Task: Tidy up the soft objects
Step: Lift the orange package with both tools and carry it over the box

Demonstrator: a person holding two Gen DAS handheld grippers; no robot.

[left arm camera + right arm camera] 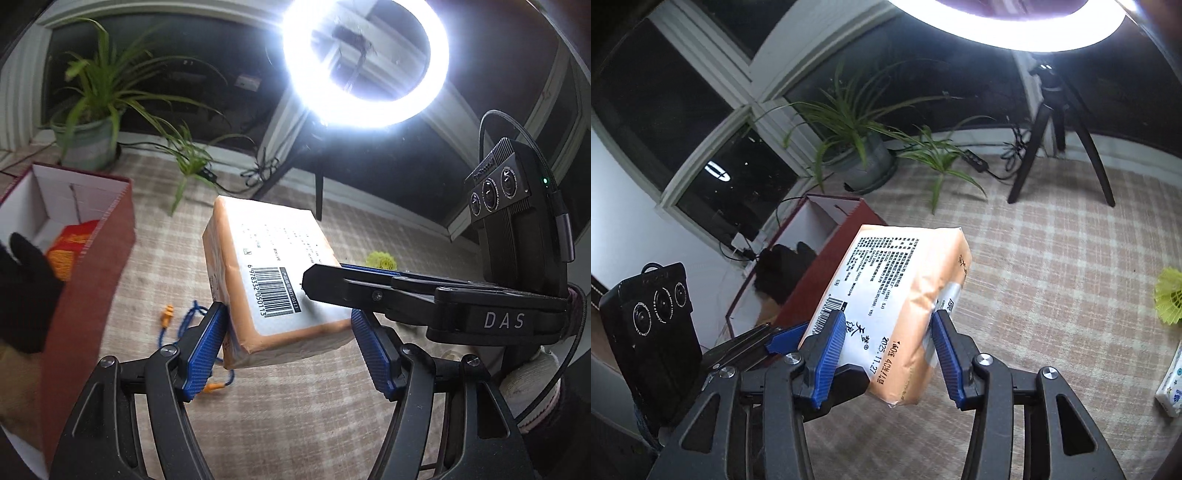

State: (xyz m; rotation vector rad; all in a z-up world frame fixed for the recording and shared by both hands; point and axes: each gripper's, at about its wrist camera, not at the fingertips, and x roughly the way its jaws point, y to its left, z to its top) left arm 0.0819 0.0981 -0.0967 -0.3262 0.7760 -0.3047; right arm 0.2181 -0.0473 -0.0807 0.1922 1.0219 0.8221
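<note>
An orange and white tissue pack (273,266) with a barcode hangs in the air above the checked cloth, held by both grippers at once. My left gripper (288,314) is shut on its near end, blue pads pressing both sides. My right gripper (325,275) reaches in from the right and clamps the same pack. In the right wrist view the tissue pack (897,295) sits tilted between the pads of my right gripper (888,317). One blue pad (783,338) of the left gripper shows at its left. A red box (110,236) stands open to the left.
The red box (827,236) holds a red-orange packet (70,243) and a black glove (783,269). Orange earplugs on a blue cord (166,314) lie under the pack. A yellow-green shuttlecock (1169,299) and a white packet (1172,387) lie at the right. A potted plant (868,158) and a ring-light tripod (1060,140) stand behind.
</note>
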